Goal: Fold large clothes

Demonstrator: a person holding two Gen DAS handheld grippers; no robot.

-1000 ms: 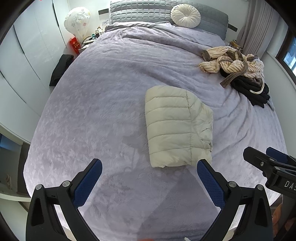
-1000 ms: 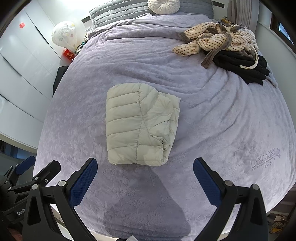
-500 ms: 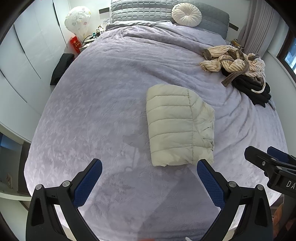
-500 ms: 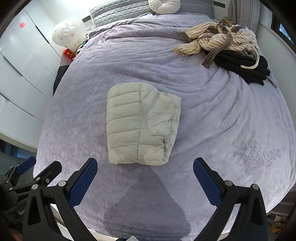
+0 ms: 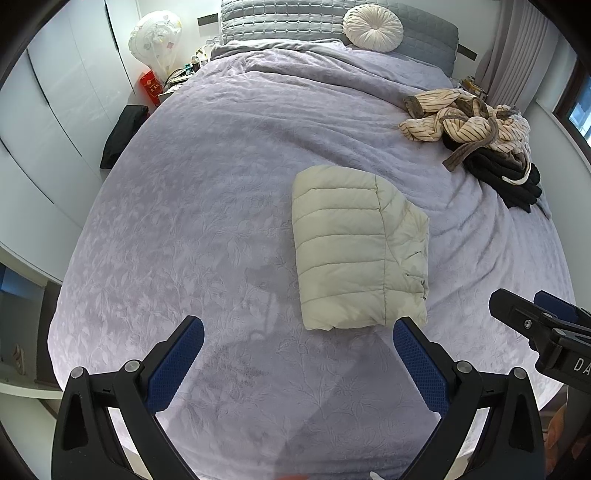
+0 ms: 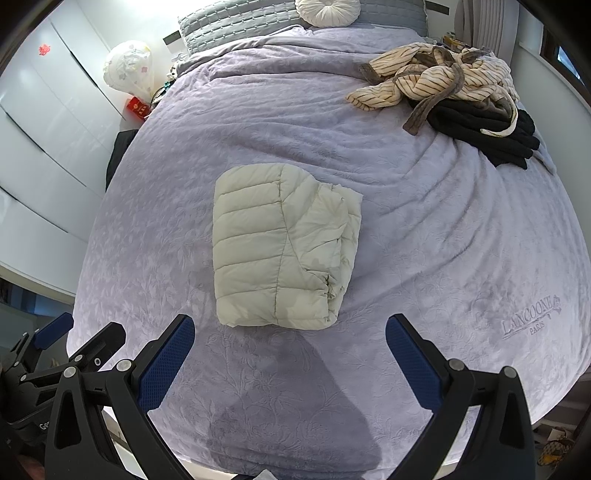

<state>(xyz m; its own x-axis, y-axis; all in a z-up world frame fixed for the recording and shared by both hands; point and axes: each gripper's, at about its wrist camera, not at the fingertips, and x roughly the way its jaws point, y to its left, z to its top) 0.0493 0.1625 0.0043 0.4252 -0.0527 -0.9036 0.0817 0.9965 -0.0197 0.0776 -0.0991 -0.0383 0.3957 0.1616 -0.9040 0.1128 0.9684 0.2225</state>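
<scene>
A cream quilted puffer jacket (image 5: 358,247) lies folded into a compact rectangle on the lavender bedspread (image 5: 207,221); it also shows in the right wrist view (image 6: 280,247). My left gripper (image 5: 295,354) is open and empty, held above the bed's near edge, short of the jacket. My right gripper (image 6: 288,350) is open and empty too, just in front of the jacket's near edge. The right gripper shows at the right edge of the left wrist view (image 5: 532,325), and the left gripper at the lower left of the right wrist view (image 6: 74,354).
A heap of striped cream and black clothes (image 5: 480,136) lies at the bed's far right (image 6: 454,92). A round white cushion (image 5: 373,26) rests by the grey headboard. White wardrobe doors (image 5: 55,92) run along the left. A black item (image 5: 122,133) sits beside the bed.
Both grippers have drifted very slightly; the jacket sits a touch lower in both views. Nothing was taken hold of or let go.
</scene>
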